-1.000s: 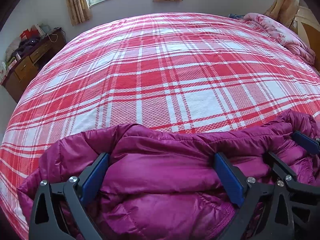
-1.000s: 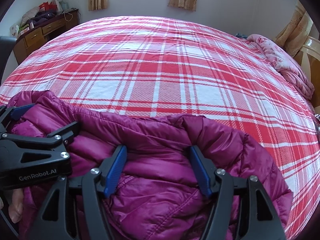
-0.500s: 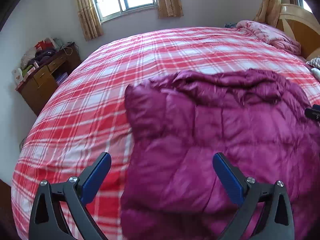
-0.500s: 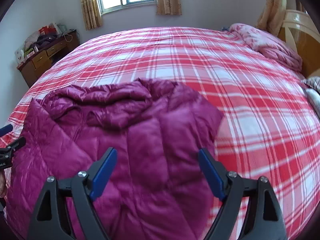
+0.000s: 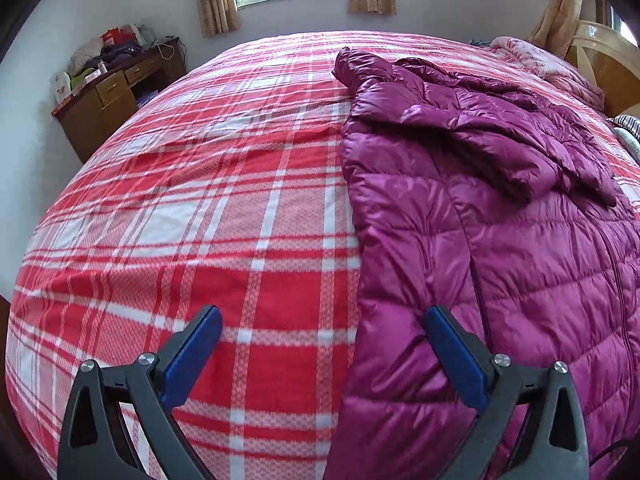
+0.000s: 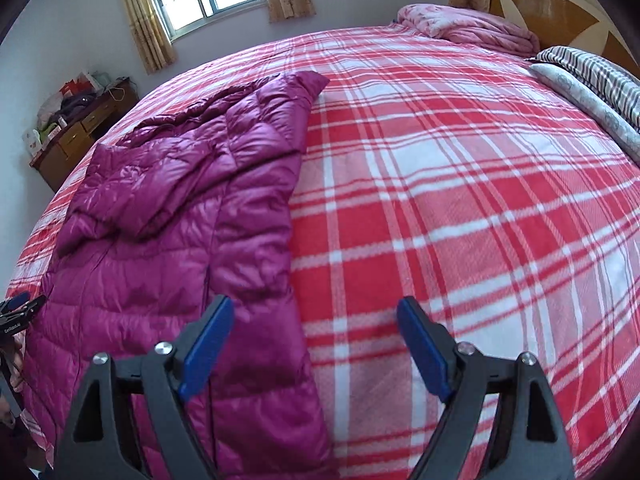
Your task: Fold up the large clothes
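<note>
Left claw tilts steeply down over the red-and-white plaid bed cover, blue pads spread wide and holding nothing; the puffy magenta quilted down jacket lies flat beneath its right pad and beyond. Right claw, angled likewise, gapes empty, the jacket under its left pad.

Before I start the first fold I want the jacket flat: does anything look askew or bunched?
Yes. The purple down jacket lies spread on the plaid bedspread, but its upper part is rumpled: the hood is flopped over the chest, and one sleeve trails off toward the window.
</note>
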